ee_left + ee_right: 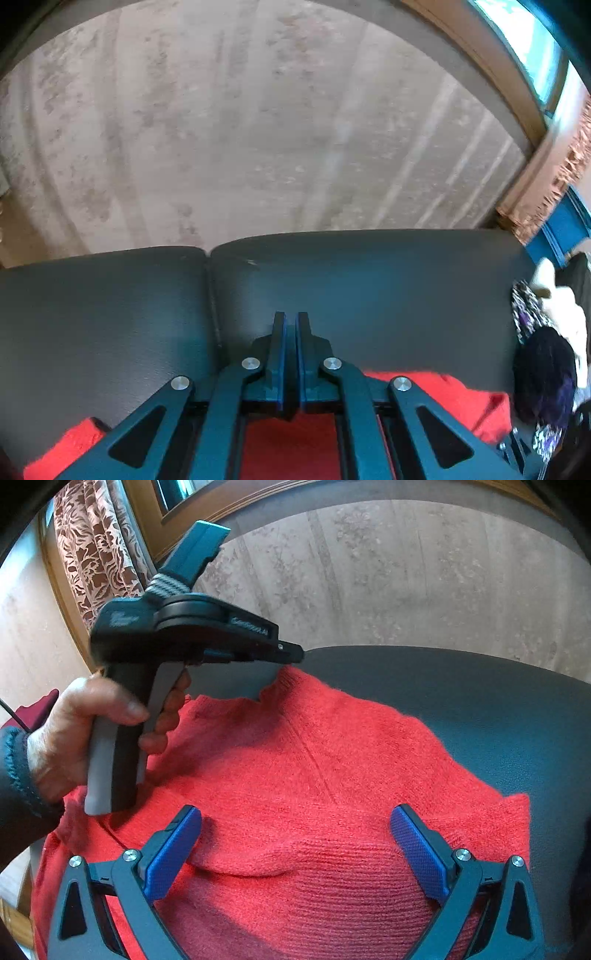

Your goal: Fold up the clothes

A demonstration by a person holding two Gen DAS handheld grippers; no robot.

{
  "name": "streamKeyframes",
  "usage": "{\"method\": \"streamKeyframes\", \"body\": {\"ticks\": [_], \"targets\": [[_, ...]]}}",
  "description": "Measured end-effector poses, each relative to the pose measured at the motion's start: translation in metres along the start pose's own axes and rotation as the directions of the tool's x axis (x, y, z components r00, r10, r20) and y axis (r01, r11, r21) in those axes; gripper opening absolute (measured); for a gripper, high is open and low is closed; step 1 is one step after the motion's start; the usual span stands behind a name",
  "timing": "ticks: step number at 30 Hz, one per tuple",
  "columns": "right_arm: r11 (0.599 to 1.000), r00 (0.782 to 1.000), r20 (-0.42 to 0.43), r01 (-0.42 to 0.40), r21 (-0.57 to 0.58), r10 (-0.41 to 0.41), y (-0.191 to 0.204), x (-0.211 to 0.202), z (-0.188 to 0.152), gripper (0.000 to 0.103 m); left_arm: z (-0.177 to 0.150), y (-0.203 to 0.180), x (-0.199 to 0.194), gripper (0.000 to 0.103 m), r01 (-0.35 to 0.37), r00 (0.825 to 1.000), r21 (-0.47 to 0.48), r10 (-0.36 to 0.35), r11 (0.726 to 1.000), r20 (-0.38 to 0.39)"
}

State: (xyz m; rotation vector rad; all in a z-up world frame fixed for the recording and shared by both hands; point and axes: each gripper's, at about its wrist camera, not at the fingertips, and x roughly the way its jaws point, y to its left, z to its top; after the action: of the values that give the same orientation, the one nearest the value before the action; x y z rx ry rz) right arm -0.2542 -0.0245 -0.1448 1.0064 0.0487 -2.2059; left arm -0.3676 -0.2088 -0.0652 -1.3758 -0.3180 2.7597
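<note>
A red knit sweater [314,775] lies spread on a dark sofa seat [498,709]. My right gripper [295,849] hovers open just above its middle, blue pads [173,849] wide apart with nothing between them. A hand holds my left gripper [293,652] at the sweater's far edge, where the fabric rises to a small point right under its tip. In the left wrist view that gripper [291,319] is shut, its pads together over the dark cushion [369,288]. No fabric shows between them. The sweater [443,398] lies under its rear part.
A pile of other clothes [546,369], dark, patterned and cream, sits at the seat's right end. The seam between two cushions [208,288] runs just left of the left gripper. Behind the sofa is a pale patterned wall [258,129], with a curtain [96,546] and a wooden window frame.
</note>
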Motion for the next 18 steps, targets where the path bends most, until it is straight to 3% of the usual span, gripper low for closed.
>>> {"method": "streamKeyframes", "body": {"ticks": [4, 10, 16, 18], "targets": [[1.0, 1.0, -0.002, 0.006, -0.002, -0.006, 0.003, 0.0, -0.001, 0.103, -0.004, 0.003, -0.005, 0.003, -0.043, 0.999, 0.013, 0.043, 0.999, 0.001], [1.0, 1.0, -0.004, 0.003, 0.003, -0.003, 0.002, -0.004, -0.003, 0.103, -0.03, 0.025, -0.052, 0.02, -0.112, 0.993, -0.029, 0.114, 0.993, 0.036], [1.0, 0.999, -0.027, 0.02, -0.008, -0.02, 0.005, -0.005, -0.002, 0.103, -0.094, 0.079, -0.108, 0.025, -0.273, 0.957, -0.127, 0.283, 0.954, 0.064], [0.999, 0.998, -0.046, 0.043, -0.028, -0.044, 0.007, 0.006, 0.004, 0.103, -0.112, 0.094, -0.115, 0.025, -0.29, 0.953, -0.154, 0.3, 0.944, 0.044]]}}
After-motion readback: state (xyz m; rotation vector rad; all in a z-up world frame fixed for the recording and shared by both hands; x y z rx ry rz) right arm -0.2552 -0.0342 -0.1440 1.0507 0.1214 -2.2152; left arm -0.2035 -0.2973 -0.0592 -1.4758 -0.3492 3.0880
